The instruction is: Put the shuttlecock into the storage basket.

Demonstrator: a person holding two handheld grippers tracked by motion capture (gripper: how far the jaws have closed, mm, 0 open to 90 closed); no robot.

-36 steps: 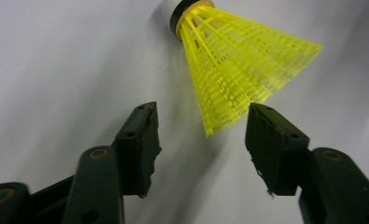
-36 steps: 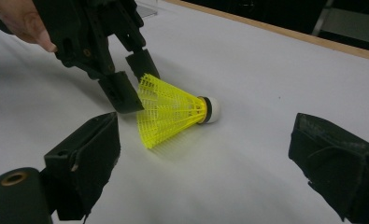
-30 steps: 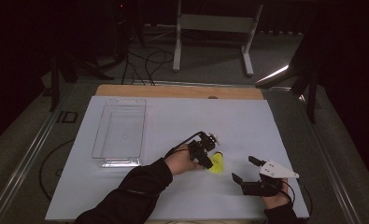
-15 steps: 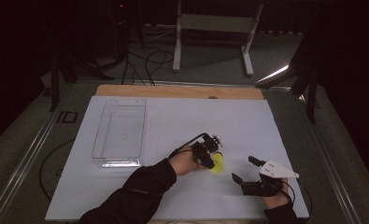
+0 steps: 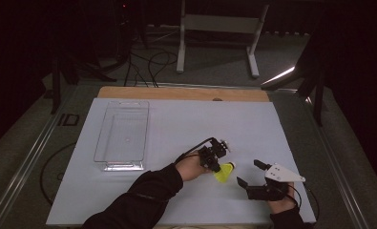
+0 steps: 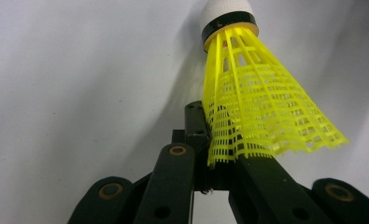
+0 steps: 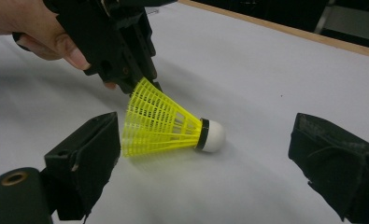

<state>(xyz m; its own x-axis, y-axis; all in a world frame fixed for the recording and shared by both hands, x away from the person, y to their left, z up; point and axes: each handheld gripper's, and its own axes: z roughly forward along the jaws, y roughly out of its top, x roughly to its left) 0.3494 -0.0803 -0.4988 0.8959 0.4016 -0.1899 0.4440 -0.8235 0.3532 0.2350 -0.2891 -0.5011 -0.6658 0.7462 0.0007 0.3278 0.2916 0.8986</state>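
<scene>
Shuttlecock in my left gripper

My left gripper (image 5: 216, 164) pinches the yellow shuttlecock (image 5: 224, 172) by its skirt edge; my right gripper (image 5: 249, 172), just beside it, is released.

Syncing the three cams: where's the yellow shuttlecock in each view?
High view: shuttlecock lower centre-right, on the white table cover, between the two grippers.
Left gripper view: shuttlecock upper right, skirt edge pinched in the left gripper.
Right gripper view: shuttlecock centre, between the open jaws of the right gripper.
Shared landmark: its white cork tip.
</scene>
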